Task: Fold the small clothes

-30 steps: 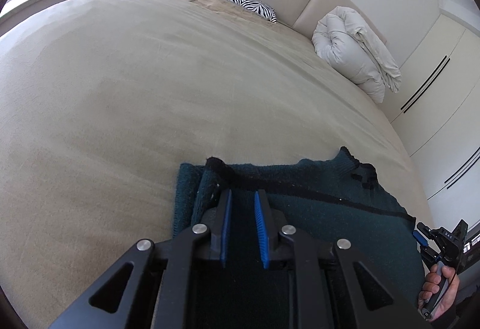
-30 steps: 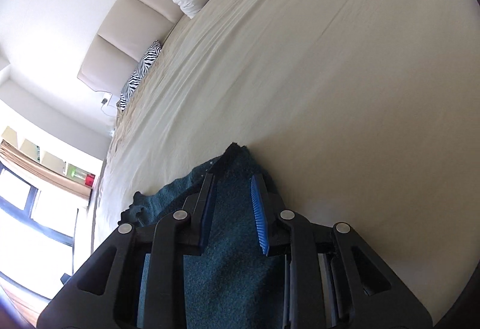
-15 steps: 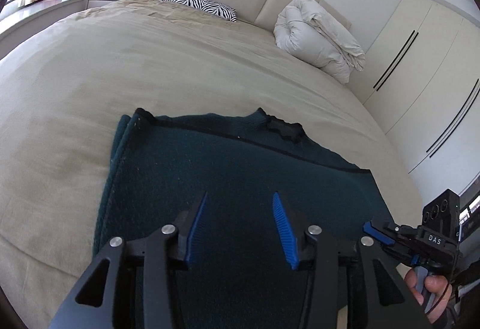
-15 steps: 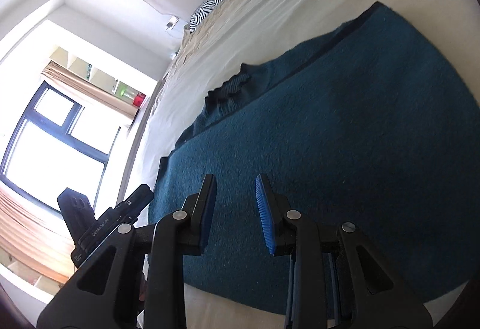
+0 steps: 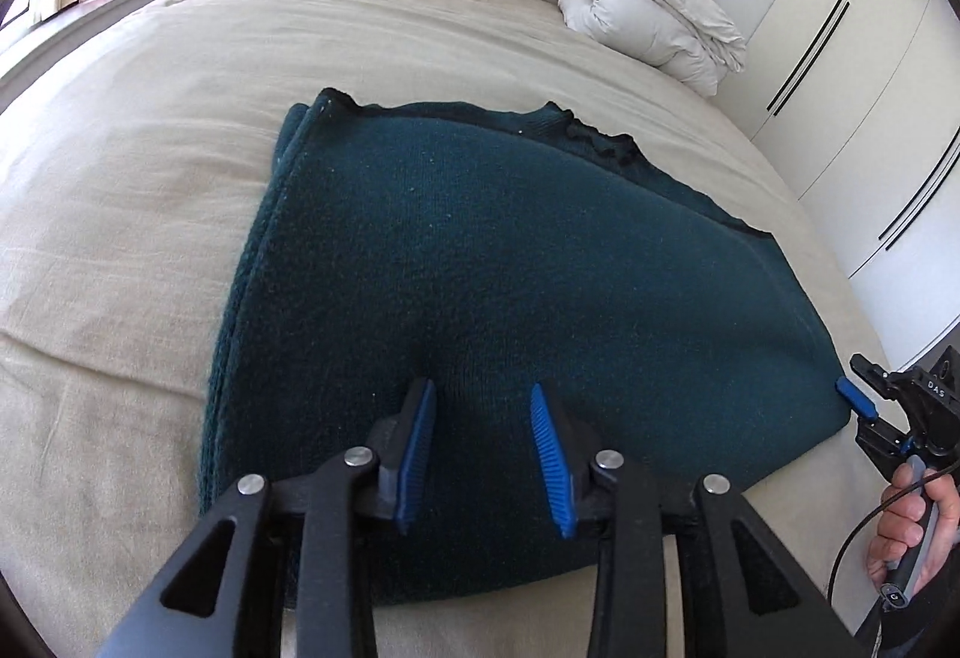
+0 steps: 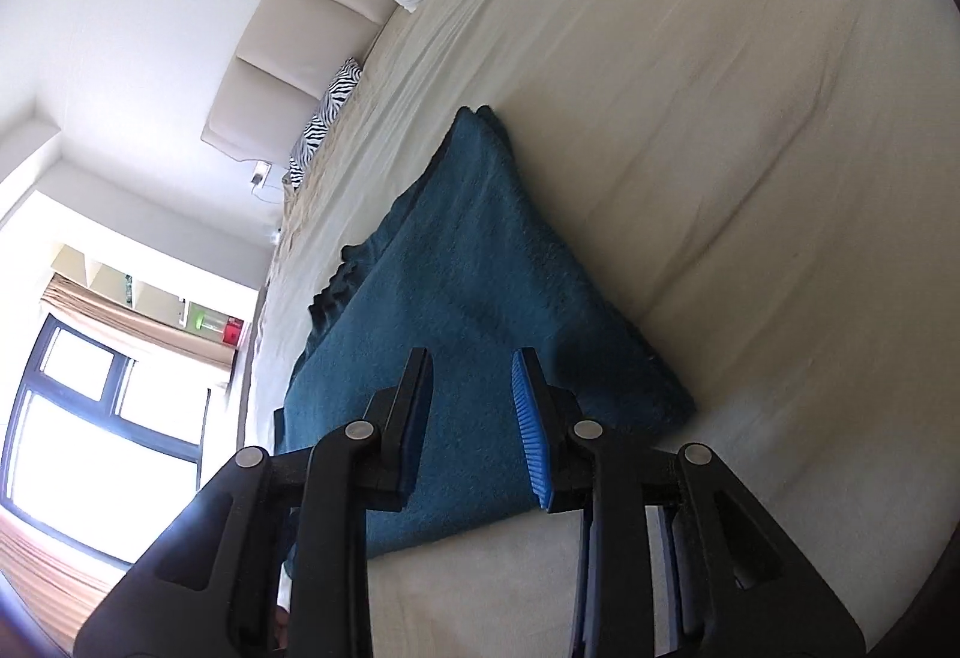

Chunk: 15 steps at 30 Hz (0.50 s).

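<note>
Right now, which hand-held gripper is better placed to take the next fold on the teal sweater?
Probably the right hand-held gripper: open, at the sweater's near right corner, a graspable edge. The left hand-held gripper, also open, sits over the middle of the near edge, away from any corner.

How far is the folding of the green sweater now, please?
Done: the sweater lies doubled on the bed, layered edges showing along its left side. In hand: nothing; the left tool and right tool are both open above it. Left: it is still wide, so probably another fold, though I cannot be sure.
</note>
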### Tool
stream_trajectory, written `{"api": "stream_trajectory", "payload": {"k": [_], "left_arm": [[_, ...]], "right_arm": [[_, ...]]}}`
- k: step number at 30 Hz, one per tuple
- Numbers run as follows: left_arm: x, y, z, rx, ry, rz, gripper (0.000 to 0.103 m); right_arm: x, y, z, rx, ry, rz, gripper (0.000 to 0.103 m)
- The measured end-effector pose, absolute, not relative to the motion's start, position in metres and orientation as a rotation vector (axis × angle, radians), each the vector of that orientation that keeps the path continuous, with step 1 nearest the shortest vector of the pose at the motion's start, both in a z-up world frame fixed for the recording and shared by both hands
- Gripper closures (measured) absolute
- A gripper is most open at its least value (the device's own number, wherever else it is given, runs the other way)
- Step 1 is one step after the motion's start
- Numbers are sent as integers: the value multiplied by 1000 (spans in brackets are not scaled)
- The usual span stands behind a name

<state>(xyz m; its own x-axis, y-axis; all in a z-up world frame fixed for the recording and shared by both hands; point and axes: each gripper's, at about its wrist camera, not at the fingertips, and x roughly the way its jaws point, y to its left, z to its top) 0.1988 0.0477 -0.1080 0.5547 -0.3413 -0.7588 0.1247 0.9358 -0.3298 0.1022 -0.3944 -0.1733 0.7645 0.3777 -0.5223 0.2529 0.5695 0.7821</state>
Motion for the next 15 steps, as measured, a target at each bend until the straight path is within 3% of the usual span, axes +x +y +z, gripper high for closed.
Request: {"api": "stream_trajectory", "payload": {"k": [9,15], "left_arm": [[200,39,-110,-180,946,-264,61],[194,45,-112,-199,939,-278,61]], "right_arm": [[152,-227,-187,819,994,453,74],[139,-272,-206,906,977,344,75]]}}
